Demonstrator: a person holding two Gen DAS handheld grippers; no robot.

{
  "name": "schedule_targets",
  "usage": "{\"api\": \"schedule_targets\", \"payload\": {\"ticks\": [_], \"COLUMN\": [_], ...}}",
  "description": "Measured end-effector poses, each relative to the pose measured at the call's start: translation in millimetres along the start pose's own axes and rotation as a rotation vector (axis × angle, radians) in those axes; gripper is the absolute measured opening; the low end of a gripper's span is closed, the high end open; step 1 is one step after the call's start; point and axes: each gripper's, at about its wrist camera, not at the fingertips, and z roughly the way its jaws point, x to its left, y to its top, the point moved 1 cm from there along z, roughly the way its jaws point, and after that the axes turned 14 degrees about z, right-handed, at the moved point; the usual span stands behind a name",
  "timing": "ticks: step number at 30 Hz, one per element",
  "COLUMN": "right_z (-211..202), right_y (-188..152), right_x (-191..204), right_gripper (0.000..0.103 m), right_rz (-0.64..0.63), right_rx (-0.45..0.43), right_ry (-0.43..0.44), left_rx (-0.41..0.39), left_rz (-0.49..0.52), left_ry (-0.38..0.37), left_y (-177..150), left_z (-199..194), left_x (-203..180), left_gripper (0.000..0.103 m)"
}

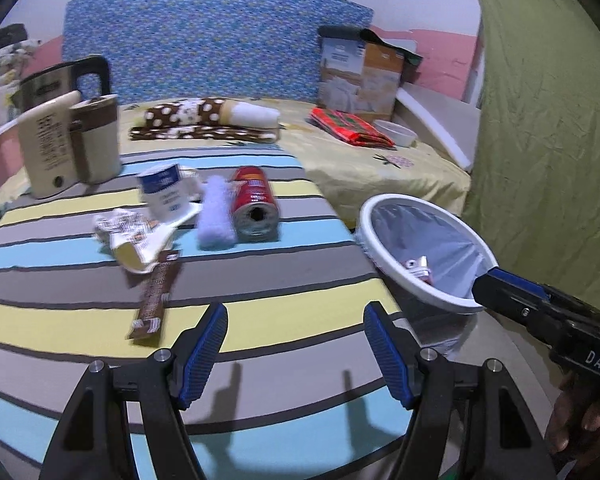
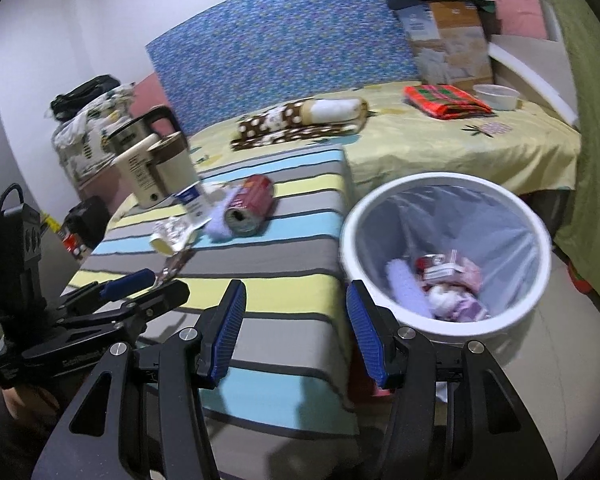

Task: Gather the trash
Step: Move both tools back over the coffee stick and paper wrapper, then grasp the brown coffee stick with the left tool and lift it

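Your left gripper (image 1: 296, 354) hangs over the near end of the striped cloth (image 1: 260, 280), jaws spread with nothing between them. The trash lies ahead of it and to its left: the brown sachet (image 1: 154, 296) is closest, just beyond the left fingertip, and past it sit the crumpled patterned wrapper (image 1: 128, 236), the blue-and-white carton (image 1: 166, 194), the pale fuzzy roll (image 1: 216, 216) and the red can (image 1: 254, 208).

Your right gripper (image 2: 296, 330) is likewise spread and empty, poised over the cloth's right edge, with the white bin (image 2: 444, 256) just beside its right finger and the pile well apart, up and to the left.

The can lies on its side, open end toward you, touching the fuzzy roll. The carton is tipped over beside the roll and rests against the wrapper. All of it is a little blurred.

The right view looks down into the bin — a clear liner, a second fuzzy roll (image 2: 408, 284), and a jumble of pink and white packaging. The left view catches only the bin's rim and a scrap inside, partly behind your right gripper, but it shows the sachet whole, whereas the right view hides most of it behind your left gripper. A cream kettle (image 1: 76, 144) stands behind the trash in both.
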Motion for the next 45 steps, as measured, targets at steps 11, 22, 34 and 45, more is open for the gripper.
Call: {"api": "schedule_targets", "payload": {"ticks": [11,22,34,45], "right_z": [19,30,48,56], "right_y": [-7,-6,-3,-4], "right_x": [28,33,39,50], "right_gripper": [0.054,0.054,0.054,0.054], "right_rz": [-0.023,-0.034,-0.045,-0.068], "right_rx": [0.062,0.088,0.119,0.138], "right_ry": [0.054,0.056,0.058,0.071], "left_rx": [0.013,0.087,0.189,0.133], "left_rz": [-0.05,-0.069,-0.059,-0.065], "left_ry": [0.136,0.18,0.18,0.131], "left_y": [-22,-32,-28,-32], "left_z": [-13,18,52,37], "left_x": [52,78,84,83], "left_gripper": [0.065,0.05,0.037,0.025]}}
